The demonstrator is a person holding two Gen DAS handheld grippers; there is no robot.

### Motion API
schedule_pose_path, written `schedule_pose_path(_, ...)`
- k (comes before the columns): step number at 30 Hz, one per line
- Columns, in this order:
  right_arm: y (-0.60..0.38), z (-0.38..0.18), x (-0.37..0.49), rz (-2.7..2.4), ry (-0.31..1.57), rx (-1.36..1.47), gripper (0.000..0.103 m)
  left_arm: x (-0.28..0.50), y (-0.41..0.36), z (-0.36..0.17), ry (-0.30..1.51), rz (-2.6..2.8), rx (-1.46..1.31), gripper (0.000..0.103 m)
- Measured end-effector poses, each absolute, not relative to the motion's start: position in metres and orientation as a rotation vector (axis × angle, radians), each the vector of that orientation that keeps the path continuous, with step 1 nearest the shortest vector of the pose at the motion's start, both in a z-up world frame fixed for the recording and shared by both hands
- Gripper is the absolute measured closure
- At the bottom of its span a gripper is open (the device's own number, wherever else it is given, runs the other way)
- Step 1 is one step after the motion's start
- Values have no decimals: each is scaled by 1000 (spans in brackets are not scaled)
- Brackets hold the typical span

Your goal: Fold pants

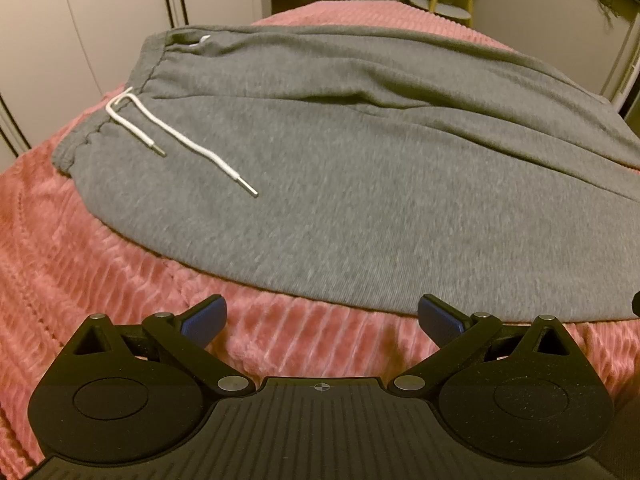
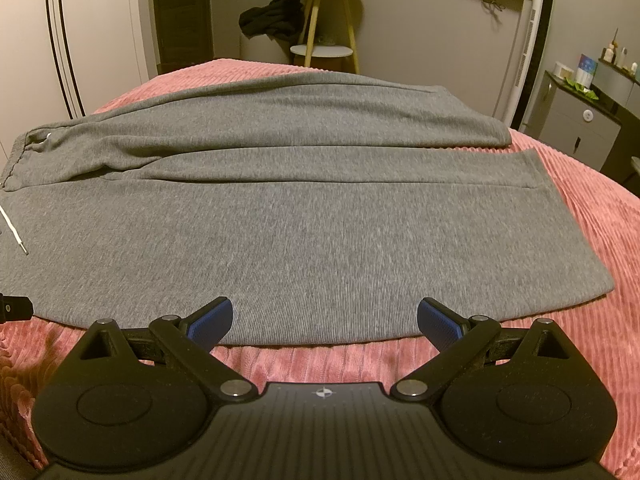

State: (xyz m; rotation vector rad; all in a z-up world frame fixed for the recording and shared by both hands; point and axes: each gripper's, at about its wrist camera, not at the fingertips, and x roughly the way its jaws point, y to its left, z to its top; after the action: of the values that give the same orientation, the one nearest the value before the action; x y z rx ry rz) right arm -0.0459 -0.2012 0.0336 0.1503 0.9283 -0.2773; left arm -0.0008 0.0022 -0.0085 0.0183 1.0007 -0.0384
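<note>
**Pants laid out, first fold not yet made**

On the pink ribbed blanket (image 2: 580, 240) the grey pants (image 2: 280, 220) lie spread flat, waistband to the left and leg ends to the right as the right wrist camera sees them. Both legs lie side by side, the far leg (image 2: 320, 116) just beyond the near one with a seam line between them, so nothing looks folded over yet. A white drawstring (image 1: 180, 140) trails loose across the fabric near the waistband (image 1: 148, 80). Judging from this, the cloth is only smoothed out, and every fold is left to do: most likely one leg over the other, then the length doubled up.

Left gripper (image 1: 320, 316) hovers low over the blanket just short of the near edge of the pants, toward the waist end, pointing across the cloth. Its blue-padded fingers (image 1: 204, 320) are spread wide and grip nothing.

Right gripper (image 2: 324, 318) sits at the same near edge, farther toward the leg ends, its fingertips reaching over the hem line of the fabric. Its jaws are likewise wide apart and empty; whether the pads touch the cloth cannot be told. Both tools look poised to pinch the near edge.

A small side table (image 2: 322, 20) stands beyond the bed.
</note>
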Motion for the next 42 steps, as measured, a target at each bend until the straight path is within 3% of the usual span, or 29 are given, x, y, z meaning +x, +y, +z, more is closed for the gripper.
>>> schedule_pose_path(42, -204, 34, -47, -269, 935, 186, 4, 3, 2, -6, 1023, -40, 21, 0)
